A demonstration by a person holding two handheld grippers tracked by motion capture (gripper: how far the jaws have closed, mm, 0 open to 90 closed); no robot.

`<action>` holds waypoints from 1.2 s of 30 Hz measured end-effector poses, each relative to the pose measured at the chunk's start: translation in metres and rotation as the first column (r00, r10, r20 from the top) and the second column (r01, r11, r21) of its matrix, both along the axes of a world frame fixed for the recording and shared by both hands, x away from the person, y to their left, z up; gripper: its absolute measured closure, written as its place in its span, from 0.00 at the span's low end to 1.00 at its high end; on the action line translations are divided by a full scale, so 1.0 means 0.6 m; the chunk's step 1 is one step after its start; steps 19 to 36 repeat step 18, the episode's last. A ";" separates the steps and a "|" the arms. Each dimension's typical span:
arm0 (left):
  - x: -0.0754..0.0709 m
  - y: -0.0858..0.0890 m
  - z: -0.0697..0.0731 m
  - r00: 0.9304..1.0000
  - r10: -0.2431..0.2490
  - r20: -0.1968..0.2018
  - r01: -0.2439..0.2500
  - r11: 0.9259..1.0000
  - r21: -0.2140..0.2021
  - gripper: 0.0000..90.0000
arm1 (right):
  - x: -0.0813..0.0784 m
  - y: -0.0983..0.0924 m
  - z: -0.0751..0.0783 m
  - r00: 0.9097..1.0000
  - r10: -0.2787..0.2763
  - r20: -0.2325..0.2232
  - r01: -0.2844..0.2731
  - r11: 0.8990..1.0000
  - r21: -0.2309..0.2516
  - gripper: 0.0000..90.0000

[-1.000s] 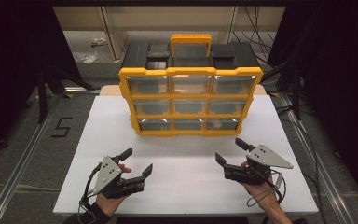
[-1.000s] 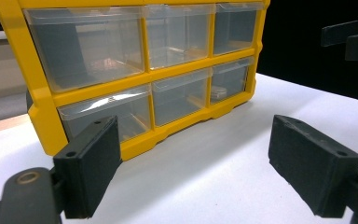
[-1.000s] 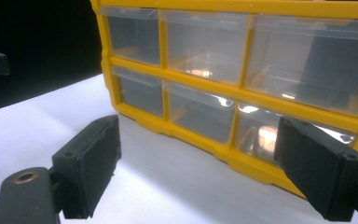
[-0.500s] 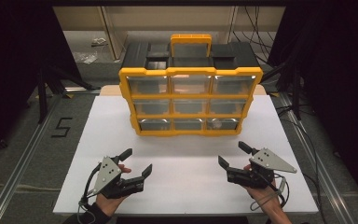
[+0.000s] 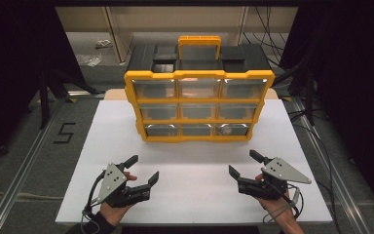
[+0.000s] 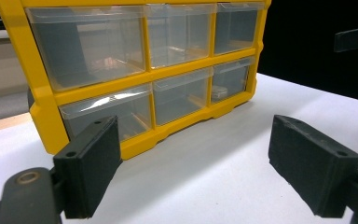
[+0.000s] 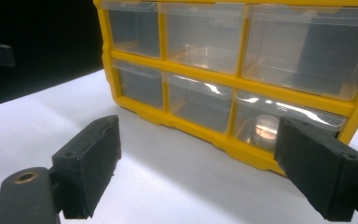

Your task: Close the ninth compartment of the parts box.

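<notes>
A yellow organiser (image 5: pixel 198 105) with three rows of clear drawers stands upright at the middle of the white tabletop (image 5: pixel 195 161), its front towards me. The bottom right drawer (image 7: pixel 286 123) holds a small round item (image 7: pixel 265 128), also visible as a pale item (image 6: pixel 219 93) in the left gripper view. My left gripper (image 5: pixel 143 167) rests open near the front left, its jaws wide apart with nothing between them (image 6: pixel 200 163). My right gripper (image 5: pixel 242 163) is open at the front right, also holding nothing (image 7: pixel 205 168). Both point at the organiser from a distance.
The organiser's black back and yellow carry handle (image 5: pixel 199 46) reach past the tabletop's far edge. Dark floor with metal rails (image 5: pixel 24 161) lies on both sides. Cables (image 5: pixel 321 146) run along the right. Bare white surface lies between the grippers and the organiser.
The right gripper has drifted slightly right and towards the near edge. The left gripper and the organiser have stayed in place.
</notes>
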State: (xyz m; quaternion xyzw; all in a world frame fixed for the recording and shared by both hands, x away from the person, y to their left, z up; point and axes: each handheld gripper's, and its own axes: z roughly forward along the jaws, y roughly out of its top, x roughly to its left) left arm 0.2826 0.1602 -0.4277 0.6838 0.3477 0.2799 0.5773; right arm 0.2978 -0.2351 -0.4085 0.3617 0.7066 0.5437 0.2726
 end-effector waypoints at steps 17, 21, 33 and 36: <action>0.000 0.000 0.000 1.000 -0.001 0.003 0.001 1.000 0.003 0.18 | 0.001 0.002 -0.001 1.000 0.007 0.001 -0.007 1.000 0.000 0.17; 0.000 -0.001 0.000 1.000 -0.001 0.003 0.001 1.000 0.003 0.18 | 0.001 0.002 -0.001 1.000 0.007 0.001 -0.007 1.000 0.000 0.17; 0.000 -0.001 0.000 1.000 -0.001 0.003 0.001 1.000 0.003 0.18 | 0.001 0.002 -0.001 1.000 0.007 0.001 -0.007 1.000 0.000 0.17; 0.000 -0.001 0.000 1.000 -0.001 0.003 0.001 1.000 0.003 0.18 | 0.001 0.002 -0.001 1.000 0.007 0.001 -0.007 1.000 0.000 0.17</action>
